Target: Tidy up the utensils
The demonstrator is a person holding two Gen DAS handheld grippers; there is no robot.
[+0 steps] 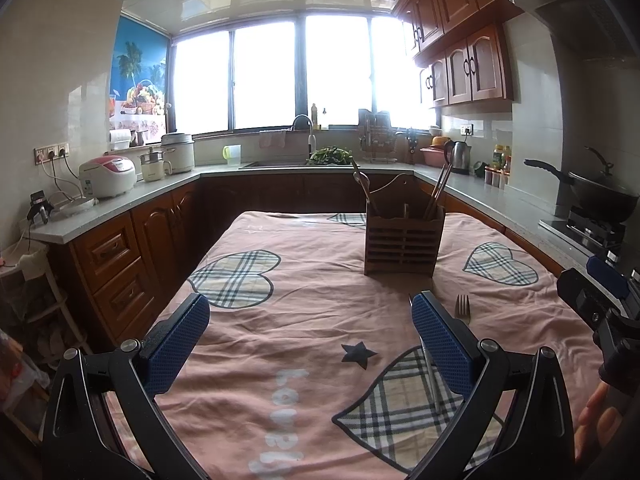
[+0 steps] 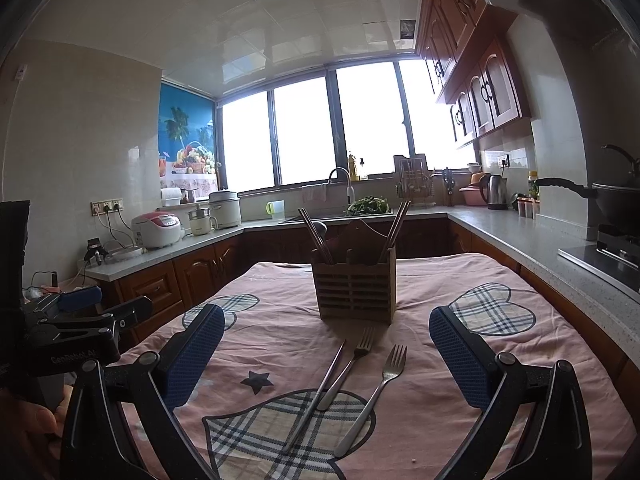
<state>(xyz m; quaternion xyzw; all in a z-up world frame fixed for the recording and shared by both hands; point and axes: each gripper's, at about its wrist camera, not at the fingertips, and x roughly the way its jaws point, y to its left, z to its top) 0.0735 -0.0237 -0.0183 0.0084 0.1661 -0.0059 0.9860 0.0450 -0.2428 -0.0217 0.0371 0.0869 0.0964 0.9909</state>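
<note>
A slatted wooden utensil holder [image 2: 354, 284] stands upright at the far middle of the table, with chopsticks [image 2: 316, 236] and a spoon in its left part and more chopsticks [image 2: 398, 224] in its right part. In front of it lie two metal forks [image 2: 348, 368] [image 2: 380, 388] and a thin metal stick [image 2: 320, 388]. My right gripper [image 2: 326, 316] hovers open above them, holding nothing. My left gripper [image 1: 311, 312] is open and empty to the left of the utensils. In its view, one fork [image 1: 463, 309] shows beside its right finger, and the holder [image 1: 404, 240] is ahead.
A pink cloth with plaid hearts [image 1: 236, 280] covers the table. Wooden cabinets and a grey counter [image 2: 540, 240] ring the room. On the counter are a rice cooker [image 1: 108, 176], a sink [image 1: 280, 165], a kettle [image 2: 496, 192] and a wok [image 1: 600, 192] on the stove.
</note>
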